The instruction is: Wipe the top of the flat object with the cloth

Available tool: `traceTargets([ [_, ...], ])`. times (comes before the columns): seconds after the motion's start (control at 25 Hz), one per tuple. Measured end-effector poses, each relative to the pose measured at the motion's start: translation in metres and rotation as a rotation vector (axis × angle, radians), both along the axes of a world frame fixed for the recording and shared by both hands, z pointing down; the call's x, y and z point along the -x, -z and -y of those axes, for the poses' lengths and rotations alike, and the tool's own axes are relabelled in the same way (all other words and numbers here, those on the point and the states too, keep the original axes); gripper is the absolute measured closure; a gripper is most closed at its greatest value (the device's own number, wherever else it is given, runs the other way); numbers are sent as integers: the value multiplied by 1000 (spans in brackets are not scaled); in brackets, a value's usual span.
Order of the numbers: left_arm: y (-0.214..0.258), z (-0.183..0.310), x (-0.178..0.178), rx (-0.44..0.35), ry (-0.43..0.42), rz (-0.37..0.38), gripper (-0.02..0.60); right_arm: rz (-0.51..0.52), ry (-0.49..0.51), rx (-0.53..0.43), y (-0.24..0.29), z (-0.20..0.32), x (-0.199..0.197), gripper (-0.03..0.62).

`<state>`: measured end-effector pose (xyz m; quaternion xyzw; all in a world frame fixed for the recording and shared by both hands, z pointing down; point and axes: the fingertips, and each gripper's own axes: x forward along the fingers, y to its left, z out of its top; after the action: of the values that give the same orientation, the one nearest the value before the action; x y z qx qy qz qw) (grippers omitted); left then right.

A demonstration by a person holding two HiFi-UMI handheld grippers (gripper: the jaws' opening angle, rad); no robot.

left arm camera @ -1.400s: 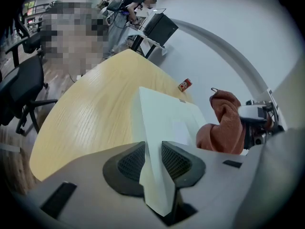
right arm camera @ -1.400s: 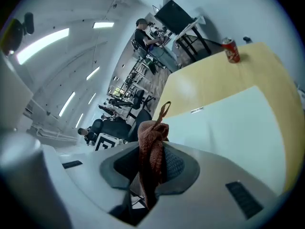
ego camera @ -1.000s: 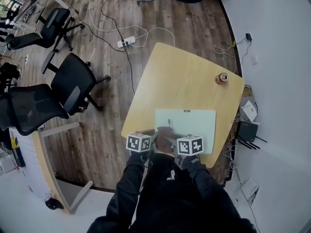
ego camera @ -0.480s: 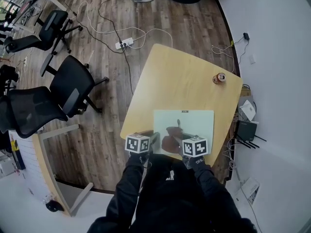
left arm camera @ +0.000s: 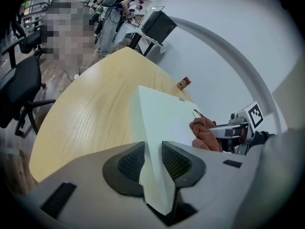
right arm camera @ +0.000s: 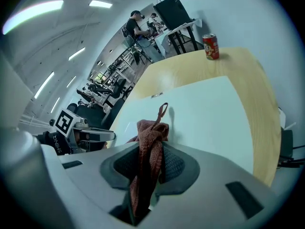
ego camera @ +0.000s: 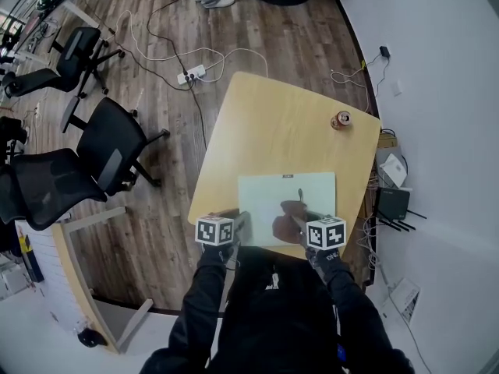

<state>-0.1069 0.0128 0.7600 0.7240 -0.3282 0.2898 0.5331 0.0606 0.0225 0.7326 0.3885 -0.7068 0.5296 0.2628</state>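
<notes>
My right claw (right arm camera: 150, 163) is clamped on the bunched cloth (right arm camera: 151, 142), which rests on the board (right arm camera: 205, 113) with its loop pointing away from me. My left claw (left arm camera: 153, 159) pinches the board's near left edge. The board lies flat by the table's (ego camera: 288, 123) near edge, its long axis running left to right. A can (ego camera: 341, 120) stands at the far right corner.

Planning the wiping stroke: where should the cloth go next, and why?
Probably drag the cloth toward the far edge of the board: the right gripper holds it by the near edge, bare surface lies beyond, and the left gripper clamps the board.
</notes>
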Motion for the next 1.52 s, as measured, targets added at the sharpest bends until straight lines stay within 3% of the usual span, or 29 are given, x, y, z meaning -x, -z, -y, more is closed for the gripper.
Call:
traceTargets([
  [0.56,-2,-4,0,-22,23,51,451,-86,-84,-53,5,-10,-99,488],
  [0.88,-2,-5,-6,-33,56,73,451,-55,-119,-62,15,-14,-141,488],
  [1.0,-3,-4,-5,-30,72,80,453,36,-116,-90,43,-11,-124,488],
  [1.2,-1,-6,-1,-12,71,79,453,198,-99,-123,90,-15,-60,488],
  [1.52,-2,-2,-6,-1,23,18,451,365,-89,-27,85,-33,49,488],
])
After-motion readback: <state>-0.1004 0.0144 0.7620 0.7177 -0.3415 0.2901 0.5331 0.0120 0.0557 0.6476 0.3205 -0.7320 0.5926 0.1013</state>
